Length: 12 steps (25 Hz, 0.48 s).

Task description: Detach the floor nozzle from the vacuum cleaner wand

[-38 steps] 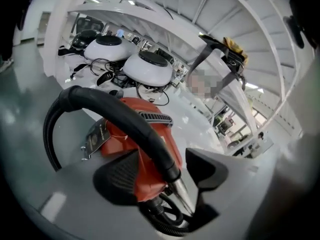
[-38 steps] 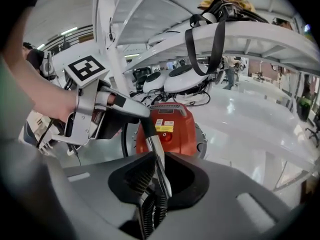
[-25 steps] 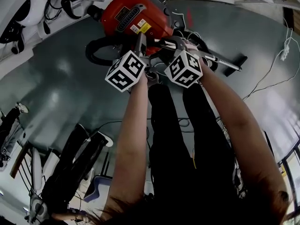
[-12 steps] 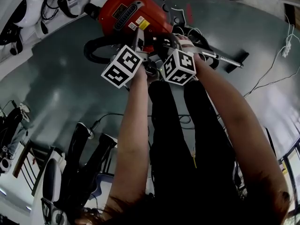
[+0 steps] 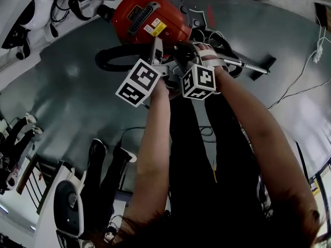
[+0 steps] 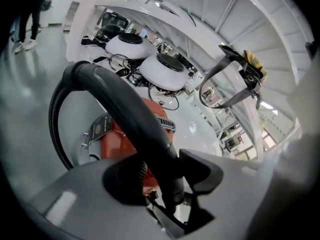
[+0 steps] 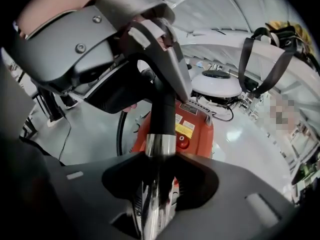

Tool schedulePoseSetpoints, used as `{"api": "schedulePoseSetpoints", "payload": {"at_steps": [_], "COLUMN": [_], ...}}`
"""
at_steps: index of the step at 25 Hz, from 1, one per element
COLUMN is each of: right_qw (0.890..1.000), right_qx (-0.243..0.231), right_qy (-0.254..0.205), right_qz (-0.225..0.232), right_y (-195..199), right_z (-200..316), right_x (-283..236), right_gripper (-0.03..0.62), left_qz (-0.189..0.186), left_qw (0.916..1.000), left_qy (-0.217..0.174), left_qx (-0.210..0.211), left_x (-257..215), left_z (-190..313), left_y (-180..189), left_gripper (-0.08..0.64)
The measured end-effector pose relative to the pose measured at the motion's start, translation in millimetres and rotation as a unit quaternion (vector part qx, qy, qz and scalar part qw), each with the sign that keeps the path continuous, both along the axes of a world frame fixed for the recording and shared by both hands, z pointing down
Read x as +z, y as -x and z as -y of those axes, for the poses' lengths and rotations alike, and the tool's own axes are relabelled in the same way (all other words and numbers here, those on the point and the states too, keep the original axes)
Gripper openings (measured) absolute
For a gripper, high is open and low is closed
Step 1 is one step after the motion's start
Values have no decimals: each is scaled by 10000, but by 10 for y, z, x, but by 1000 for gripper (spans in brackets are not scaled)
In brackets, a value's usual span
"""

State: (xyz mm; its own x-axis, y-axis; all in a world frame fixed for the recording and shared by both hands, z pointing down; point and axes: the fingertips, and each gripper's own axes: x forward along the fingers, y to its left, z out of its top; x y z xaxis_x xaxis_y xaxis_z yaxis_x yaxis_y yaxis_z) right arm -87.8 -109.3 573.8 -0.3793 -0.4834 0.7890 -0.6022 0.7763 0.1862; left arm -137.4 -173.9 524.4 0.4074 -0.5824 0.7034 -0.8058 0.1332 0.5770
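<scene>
1. Head view, left of the red canister (image 5: 150, 17): the black hose (image 5: 101, 61) loops over the grey floor (image 5: 62, 107); neither claw is on that loop.
2. Just in front of the canister, the left gripper (image 6: 172, 191): its jaws have just been closing and stand narrow, pinched on the black bent tube (image 6: 135, 119) at the hose's end.
3. Beside it, also in front of the canister, the right gripper (image 7: 157, 184): its jaws have just been closing too; they clasp the chrome wand (image 7: 160, 146) just below its black collar.
4. Well to the right of the canister: the floor nozzle (image 5: 262, 68) lies on the floor at the wand's far end, not yet detached; neither claw is near it.
5. Step in hand, as I judge it: securing the handle end; the separation itself has not begun.
6. The next move calls for one claw to steady the wand while the other lets go, goes to the nozzle's neck, grips there and pulls straight along the wand; any catch there is too small to see.
</scene>
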Motion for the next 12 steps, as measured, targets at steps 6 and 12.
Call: {"api": "schedulePoseSetpoints", "payload": {"at_steps": [6,12], "right_qw": [9984,9987], "right_qx": [67,140], "right_qy": [122,-17], "right_qz": [548,485], "right_y": [-33,-74], "right_z": [-93,-173], "right_x": [-151,-246], "right_gripper": [160,160], "left_qz": [-73,-331], "left_qw": [9999,9983], "left_qy": [-94,-302], "left_qx": [27,366], "left_x": [-159,-229], "left_z": [-104,-120], "left_y": [-47,-101], "left_gripper": [202,219]}}
